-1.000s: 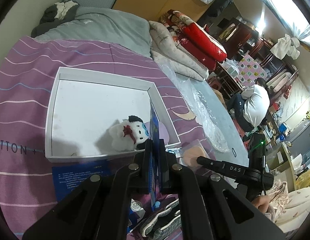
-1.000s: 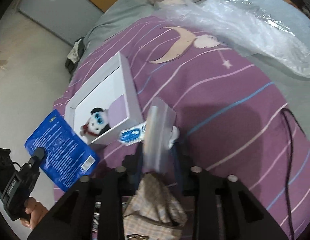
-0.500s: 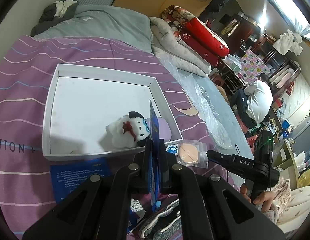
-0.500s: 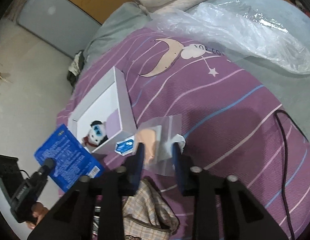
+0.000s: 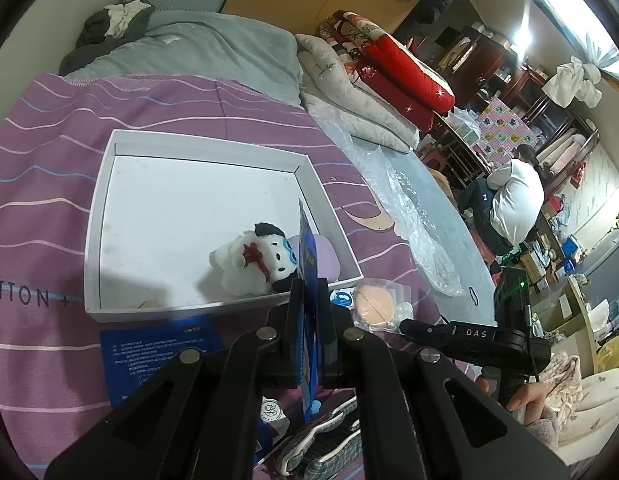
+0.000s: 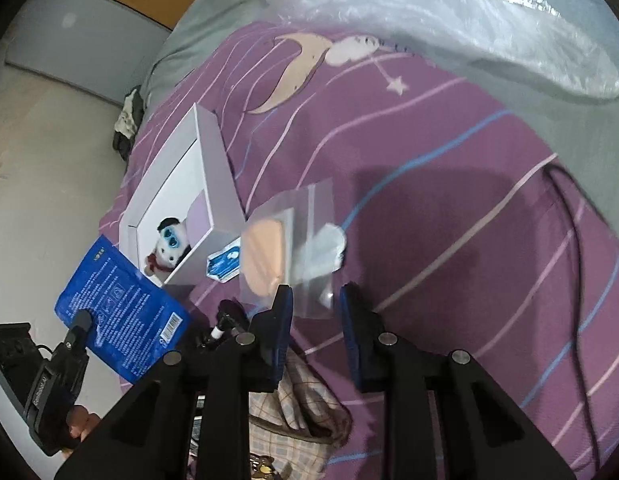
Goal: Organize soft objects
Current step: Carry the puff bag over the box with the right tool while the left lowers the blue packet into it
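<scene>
A purple striped bedspread (image 6: pixel 449 208) with an open white box (image 5: pixel 97 220) lying on it. Inside the box, at its near corner, sit a white plush toy (image 5: pixel 249 260) and a lilac pad (image 5: pixel 327 258).

The left gripper (image 5: pixel 308 300) is clamped tight on a blue packet (image 5: pixel 307 248), held edge-on above the box's near wall; it has not moved over the last second, and the grip is unchanged.

The right gripper (image 6: pixel 315 300) has its blue-padded jaws partly apart and opening slightly. A second ago they pinched a clear bag upright between them. That bag (image 6: pixel 293 240), with a peach sponge (image 6: pixel 263 256) and a white piece inside, now lies flat on the bedspread just beyond the fingertips, its near edge reaching in between them, though the pads do not press on it. The bag rests just beside the box's outer wall, next to a small blue sachet (image 6: pixel 225 262), outside the box.

A plaid cloth (image 6: pixel 305 412) lies under the right gripper. Clear plastic sheeting (image 6: pixel 489 16) lies at the bed's far side.
</scene>
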A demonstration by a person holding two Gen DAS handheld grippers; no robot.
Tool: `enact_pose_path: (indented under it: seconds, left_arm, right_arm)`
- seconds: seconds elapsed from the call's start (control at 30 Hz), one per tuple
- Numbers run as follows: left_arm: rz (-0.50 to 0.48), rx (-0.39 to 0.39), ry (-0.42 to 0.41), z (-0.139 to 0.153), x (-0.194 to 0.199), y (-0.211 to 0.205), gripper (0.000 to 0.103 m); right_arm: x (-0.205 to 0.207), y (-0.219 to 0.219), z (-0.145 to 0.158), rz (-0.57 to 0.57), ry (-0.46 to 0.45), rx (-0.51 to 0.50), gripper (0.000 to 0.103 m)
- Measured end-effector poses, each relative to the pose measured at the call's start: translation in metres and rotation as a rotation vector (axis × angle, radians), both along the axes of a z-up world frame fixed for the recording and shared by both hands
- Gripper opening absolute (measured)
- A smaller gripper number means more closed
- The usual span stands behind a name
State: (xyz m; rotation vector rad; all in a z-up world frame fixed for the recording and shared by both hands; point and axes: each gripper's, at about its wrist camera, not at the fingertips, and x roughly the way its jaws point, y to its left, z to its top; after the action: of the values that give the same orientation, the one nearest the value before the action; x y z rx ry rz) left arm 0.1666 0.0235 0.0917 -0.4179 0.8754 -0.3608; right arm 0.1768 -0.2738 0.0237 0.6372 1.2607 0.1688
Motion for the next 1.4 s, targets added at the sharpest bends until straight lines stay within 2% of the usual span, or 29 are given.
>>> enact_pose_path:
  seconds: [0.07, 0.1, 0.13, 0.23, 0.57, 0.73, 1.03, 1.17, 1.33, 1.4]
  left_arm:
    - [0.001, 0.0, 0.003, -0.001, 0.0, 0.0, 0.005]
    - [0.001, 0.001, 0.003, 0.0, 0.0, 0.0, 0.005]
    - [0.002, 0.001, 0.004, 0.0, 0.0, 0.0, 0.005]
    - [0.004, -0.002, 0.002, 0.001, -0.001, 0.001, 0.005]
    - [0.011, -0.04, -0.038, 0.012, -0.004, 0.006, 0.005]
    - [0.023, -0.058, -0.062, 0.023, -0.002, 0.014, 0.005]
    - [0.038, 0.024, -0.088, 0.054, 0.014, 0.022, 0.005]
    - [0.026, 0.062, -0.079, 0.056, 0.021, 0.027, 0.005]
    - [0.026, 0.124, -0.049, 0.048, 0.037, 0.036, 0.005]
    - [0.008, 0.124, -0.021, 0.041, 0.044, 0.038, 0.005]
  right_arm:
    - [0.0, 0.003, -0.001, 0.007, -0.011, 0.047, 0.019]
    - [-0.001, 0.006, 0.0, 0.01, -0.025, 0.074, 0.014]
    - [-0.002, 0.008, 0.002, 0.013, -0.035, 0.084, 0.005]
    - [-0.004, 0.012, 0.011, 0.012, -0.082, 0.096, 0.001]
    - [-0.002, 0.015, 0.055, 0.023, -0.191, 0.156, 0.0]
    - [0.008, 0.034, 0.087, 0.07, -0.261, 0.179, 0.0]
    - [0.039, 0.087, 0.122, 0.152, -0.327, 0.208, 0.0]
    - [0.051, 0.103, 0.124, 0.158, -0.343, 0.243, 0.0]
    - [0.063, 0.116, 0.1, 0.125, -0.291, 0.317, 0.0]
    - [0.066, 0.123, 0.093, 0.125, -0.279, 0.348, 0.0]
